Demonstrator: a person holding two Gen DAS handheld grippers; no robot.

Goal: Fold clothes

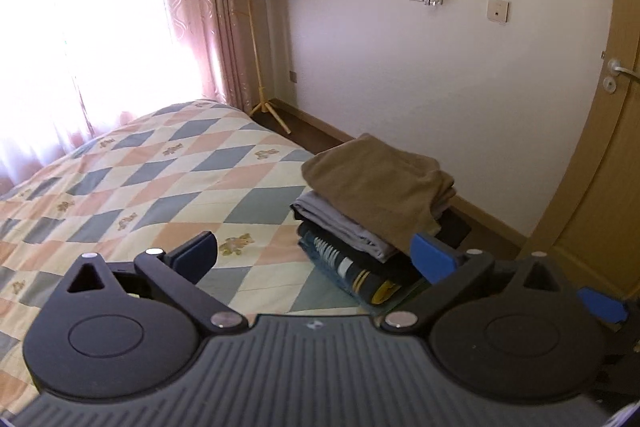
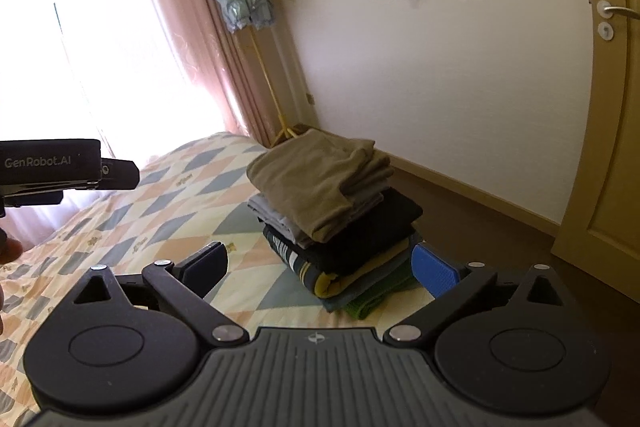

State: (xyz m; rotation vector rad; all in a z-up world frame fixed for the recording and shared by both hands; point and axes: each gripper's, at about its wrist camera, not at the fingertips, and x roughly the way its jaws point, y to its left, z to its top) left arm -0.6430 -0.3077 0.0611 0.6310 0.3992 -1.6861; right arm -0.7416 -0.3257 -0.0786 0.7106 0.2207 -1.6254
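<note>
Folding looks pretty much done: the stack of folded clothes [image 2: 332, 223] sits at the bed's [image 1: 132, 187] corner nearest the door. Both the left hand-held gripper [image 1: 316, 259] and right hand-held gripper [image 2: 320, 265] hover spread, empty. Next probably needs another garment.

"GenRobot.AI" on left claw [image 2: 120, 173] housing; no other txt.

Can't make out the lower garments in the stack of folded clothes [image 2: 340, 227], mostly buried under the brown top piece [image 2: 316, 179]. Door [image 1: 600, 187] cut off at the right edge. Window [image 1: 80, 27] totally blown out on the far left.
</note>
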